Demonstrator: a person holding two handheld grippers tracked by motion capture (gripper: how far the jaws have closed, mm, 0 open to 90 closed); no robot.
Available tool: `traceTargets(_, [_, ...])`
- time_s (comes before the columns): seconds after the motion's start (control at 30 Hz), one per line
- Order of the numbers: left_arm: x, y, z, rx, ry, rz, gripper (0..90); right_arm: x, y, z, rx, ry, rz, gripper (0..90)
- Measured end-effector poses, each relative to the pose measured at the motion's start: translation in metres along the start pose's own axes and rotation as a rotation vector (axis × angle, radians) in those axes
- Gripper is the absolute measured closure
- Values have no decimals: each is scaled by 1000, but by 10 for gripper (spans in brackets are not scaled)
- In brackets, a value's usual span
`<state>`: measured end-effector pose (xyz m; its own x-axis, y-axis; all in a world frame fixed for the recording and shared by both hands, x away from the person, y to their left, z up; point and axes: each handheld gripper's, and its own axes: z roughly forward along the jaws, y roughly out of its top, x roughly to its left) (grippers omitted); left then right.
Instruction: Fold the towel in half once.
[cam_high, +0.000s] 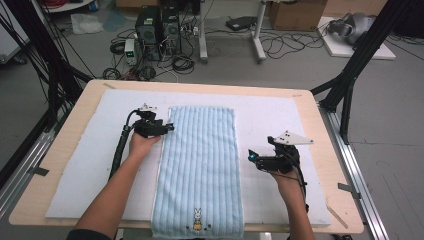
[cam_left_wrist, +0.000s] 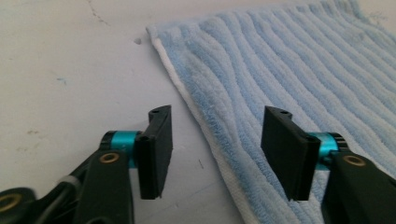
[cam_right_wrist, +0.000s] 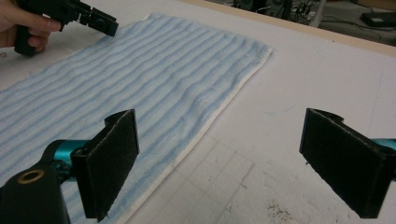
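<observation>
Lying flat and lengthwise on a white foam mat (cam_high: 90, 165) that covers the light wooden table (cam_high: 330, 150) is a long light-blue ribbed terry towel (cam_high: 200, 165); its near end, with a small embroidered rabbit (cam_high: 197, 220), hangs over the table's front edge. Left hand-held gripper (cam_high: 167, 128) sits at the towel's left long edge, close to the far left corner; in the left gripper view its two black jaws stand partly apart and straddle the white-trimmed edge, one jaw over the bare mat, the other over the blue pile. Towel edge lies between the pads; pads not pressing on it, jaws about half spread. Right hand-held gripper (cam_high: 251, 156) hovers just beside the towel's right long edge, roughly at mid-length, over the bare mat. In the right gripper view its jaws stand wide, with nothing between them except mat and the towel's edge below the left jaw; the far right corner of the towel shows ahead. Left hand (cam_high: 142, 145) and right hand (cam_high: 285, 180) each grasp a gripper handle from the near side. Towel looks smooth, no folds visible.
</observation>
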<state>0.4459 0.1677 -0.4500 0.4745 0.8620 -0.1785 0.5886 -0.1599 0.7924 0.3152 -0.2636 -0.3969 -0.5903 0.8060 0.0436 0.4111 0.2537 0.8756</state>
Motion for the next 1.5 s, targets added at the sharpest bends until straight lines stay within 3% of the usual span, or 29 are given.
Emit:
traceTargets(0.1, [-3, 0, 2, 14, 15, 34, 581, -1, 1, 3, 9, -7, 6, 110])
traceTargets(0.27, [-8, -2, 3, 19, -8, 96, 811, -4, 7, 13, 32, -41, 19, 114])
traceTargets(0.33, [-10, -2, 3, 22, -2, 120, 855, -5, 10, 20, 43, -45, 22, 135])
traceTargets(0.5, [-7, -2, 2, 23, -22, 94, 868, -4, 20, 38, 71, -42, 34, 165])
traceTargets(0.7, [-5, -3, 1, 20, -36, 72, 869, -12, 35, 64, 93, -18, 43, 375])
traceTargets(0.9, [-1, -3, 1, 18, -63, 41, 868, -21, 37, 107, 182, -42, 66, 422])
traceTargets(1.13, [0, -3, 1, 22, -62, 44, 867, -16, 36, 146, 292, -55, 68, 461])
traceTargets(1.23, [0, -3, 1, 19, -66, 33, 867, -9, 37, 155, 328, -57, 48, 516])
traceTargets(1.33, [0, -3, 1, 20, -63, 39, 868, -8, 38, 156, 329, -76, 46, 616])
traceTargets(1.4, [-1, -3, 1, 19, -65, 35, 868, -8, 39, 156, 331, -68, 53, 681])
traceTargets(1.43, [0, -3, 1, 17, -66, 33, 867, -8, 39, 155, 334, -59, 48, 761])
traceTargets(1.5, [0, -3, 1, 20, -62, 39, 867, -5, 40, 157, 338, -34, 24, 839])
